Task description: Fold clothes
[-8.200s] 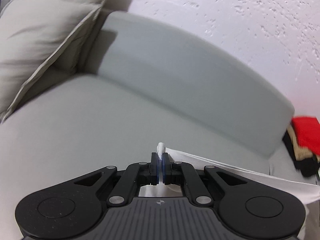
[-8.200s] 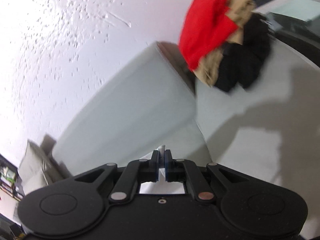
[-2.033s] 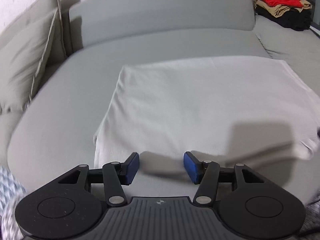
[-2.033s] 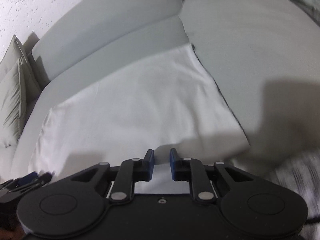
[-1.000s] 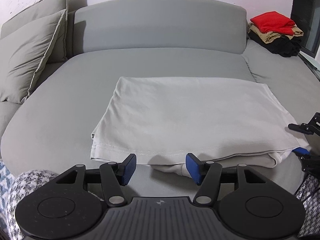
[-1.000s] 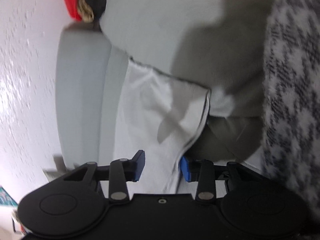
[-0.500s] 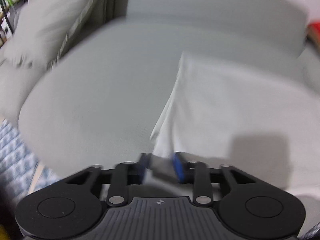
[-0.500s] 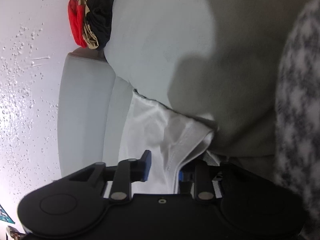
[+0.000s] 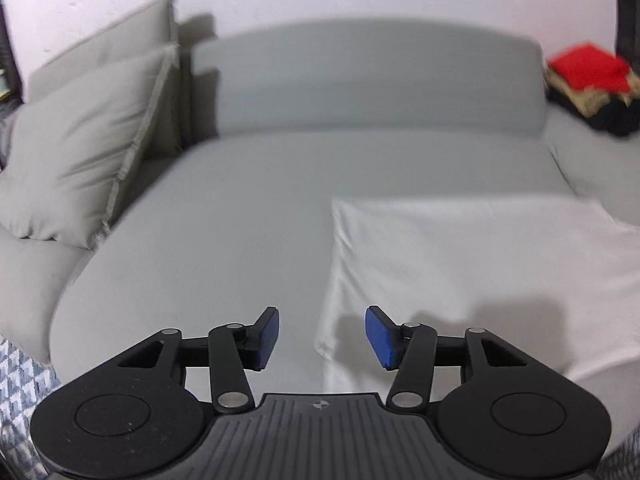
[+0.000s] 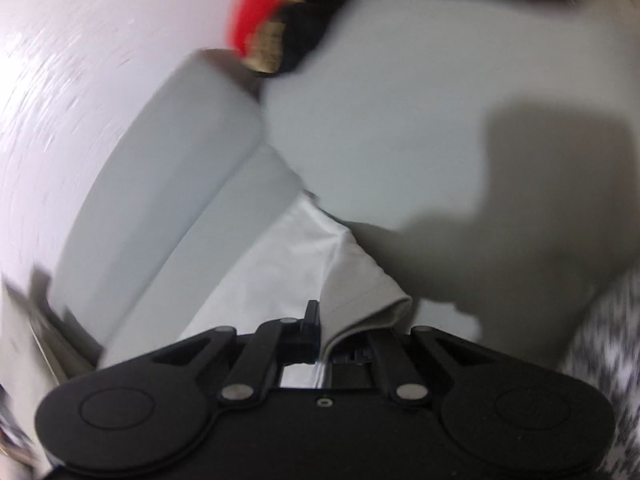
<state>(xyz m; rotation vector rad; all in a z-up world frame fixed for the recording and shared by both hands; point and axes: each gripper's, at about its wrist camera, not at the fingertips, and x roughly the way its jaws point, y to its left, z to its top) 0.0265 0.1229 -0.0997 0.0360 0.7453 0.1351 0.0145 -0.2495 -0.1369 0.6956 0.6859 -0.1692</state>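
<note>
Lying flat on the smooth grey sofa, the soft white rectangular garment runs long from nine to three o'clock, the right gripper clamped on its hemmed corner while the left gripper jaws are opening, pads off the near edge between them.

The right tongs are partly hidden: a fold of the white cloth covers the right finger, so only the left finger shows. The cloth's right side runs off the edge in the left wrist view. The pile of clothes is a red, tan and black smear, too blurry to tell what each piece is. The wall is streaked too.
</note>
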